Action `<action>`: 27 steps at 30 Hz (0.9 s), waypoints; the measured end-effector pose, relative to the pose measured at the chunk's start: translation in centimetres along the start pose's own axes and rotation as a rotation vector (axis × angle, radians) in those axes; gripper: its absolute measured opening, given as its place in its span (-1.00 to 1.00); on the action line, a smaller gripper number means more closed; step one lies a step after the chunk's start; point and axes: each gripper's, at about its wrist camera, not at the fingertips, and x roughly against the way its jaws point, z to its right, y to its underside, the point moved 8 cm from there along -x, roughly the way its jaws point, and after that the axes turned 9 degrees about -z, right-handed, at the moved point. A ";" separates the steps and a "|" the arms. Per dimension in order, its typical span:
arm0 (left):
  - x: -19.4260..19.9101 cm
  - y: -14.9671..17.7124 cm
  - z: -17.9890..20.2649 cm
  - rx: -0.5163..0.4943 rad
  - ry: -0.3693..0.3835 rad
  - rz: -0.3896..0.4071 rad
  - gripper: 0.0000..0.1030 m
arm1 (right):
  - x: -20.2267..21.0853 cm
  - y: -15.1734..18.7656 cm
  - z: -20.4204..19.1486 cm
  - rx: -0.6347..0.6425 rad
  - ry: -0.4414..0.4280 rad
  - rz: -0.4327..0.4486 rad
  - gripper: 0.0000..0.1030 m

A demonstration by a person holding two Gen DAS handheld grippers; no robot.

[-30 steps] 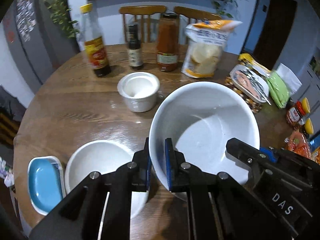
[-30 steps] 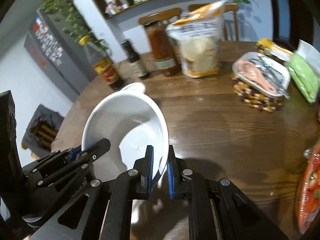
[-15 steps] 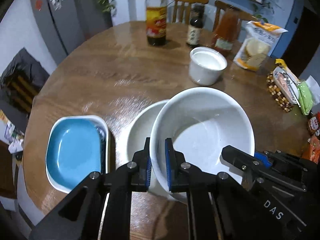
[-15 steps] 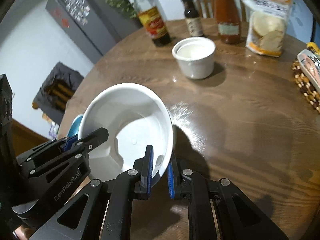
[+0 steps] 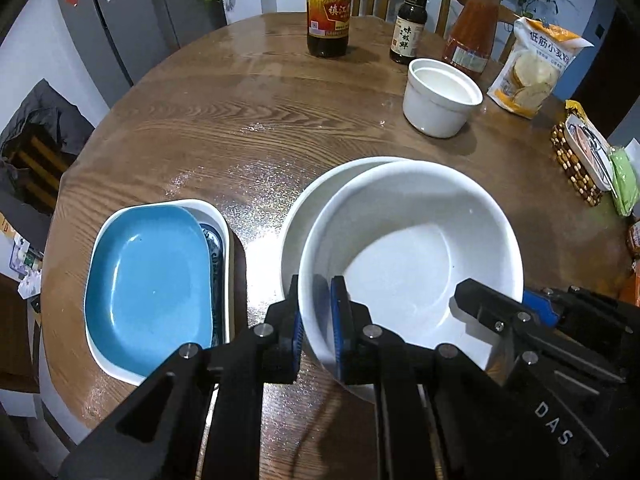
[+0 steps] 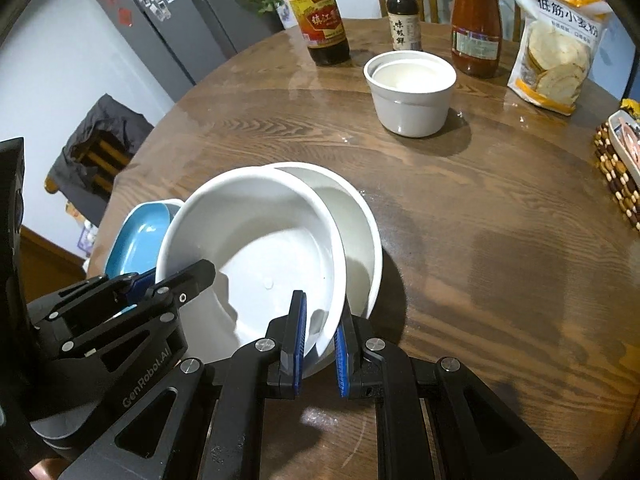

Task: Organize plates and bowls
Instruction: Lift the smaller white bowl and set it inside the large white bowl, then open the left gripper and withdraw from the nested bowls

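Both grippers hold one large white bowl point(image 5: 412, 256) by its rim. My left gripper point(image 5: 316, 316) is shut on its near left rim; my right gripper point(image 6: 320, 328) is shut on its near right rim point(image 6: 256, 248). The held bowl sits tilted in a second white bowl point(image 5: 292, 216) of like size that rests on the table, whose rim shows to the right in the right wrist view point(image 6: 364, 232). A blue plate point(image 5: 148, 272) lies stacked in a white dish point(image 5: 218, 216) to the left. A small white pot point(image 5: 440, 100) stands further back.
Round wooden table point(image 5: 240, 120). At the back stand a vinegar bottle point(image 5: 329, 8), a dark sauce bottle point(image 5: 409, 28), a red sauce jar point(image 5: 472, 32) and a flour bag point(image 5: 536, 68). A beaded mat with a tray point(image 5: 580, 160) lies right. Table edge near left.
Both grippers carried the white bowl left and down, over the second white bowl, where it now sits tilted inside. The blue plate stack came further into view.
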 end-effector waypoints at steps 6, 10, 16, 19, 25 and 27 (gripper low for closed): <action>-0.2 -0.1 0.1 -0.010 0.009 -0.001 -0.73 | 0.3 0.1 -0.2 -0.006 0.041 0.018 -0.72; 0.0 0.0 0.1 -0.018 0.007 0.009 -0.73 | 0.7 0.1 0.0 -0.012 0.065 0.034 -0.72; 0.9 -0.1 0.0 -0.021 0.008 0.040 -0.73 | 1.6 0.0 0.1 -0.020 0.082 0.062 -0.72; 1.5 -0.3 0.1 -0.026 0.002 0.062 -0.54 | 2.2 -0.3 0.4 -0.030 0.078 0.077 -0.72; 3.2 -1.3 0.2 -0.049 -0.045 0.141 0.06 | 3.8 -0.7 1.2 -0.060 0.050 0.118 -0.63; 3.6 -1.7 0.3 -0.060 -0.054 0.164 0.17 | 4.4 -0.9 1.7 -0.076 0.050 0.137 -0.62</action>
